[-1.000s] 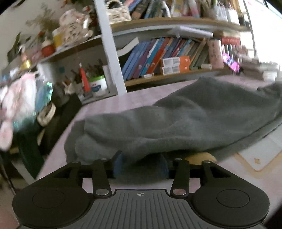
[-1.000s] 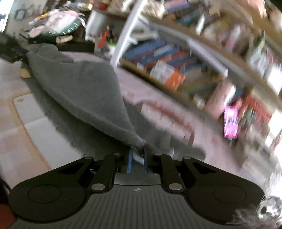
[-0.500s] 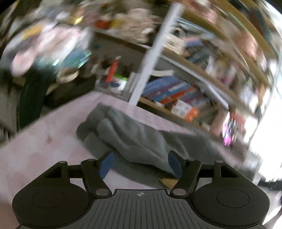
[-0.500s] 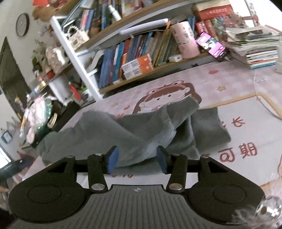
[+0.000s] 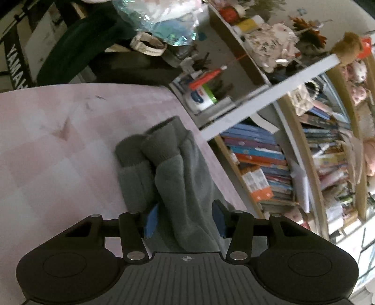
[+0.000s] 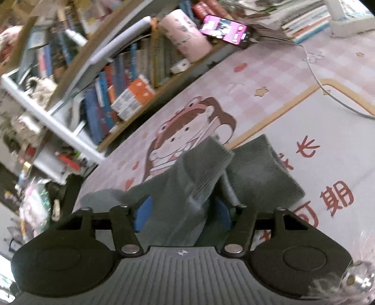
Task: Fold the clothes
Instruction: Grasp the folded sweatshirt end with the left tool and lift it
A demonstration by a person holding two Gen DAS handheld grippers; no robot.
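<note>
A grey fleece garment (image 5: 178, 178) lies bunched lengthwise on the pink checked mat (image 5: 58, 145), its two ribbed cuffs (image 5: 159, 143) pointing away from me. My left gripper (image 5: 185, 220) is open, its blue pads (image 5: 150, 220) on either side of a fold of the cloth without pinching it. In the right wrist view the same garment (image 6: 187, 187) shows two ribbed ends (image 6: 262, 169) lying on the mat's cartoon print. My right gripper (image 6: 182, 215) is open too and straddles a raised fold.
A bookshelf (image 6: 121, 101) packed with books runs along the far edge of the mat; it also shows in the left wrist view (image 5: 257, 169). A lit phone (image 6: 225, 30), a book stack (image 6: 304, 21) and a thin cable (image 6: 328, 93) lie at the right.
One second ago both grippers were shut on the lifted garment. They let go, the cloth dropped onto the mat, and both now hover open over its folds.
</note>
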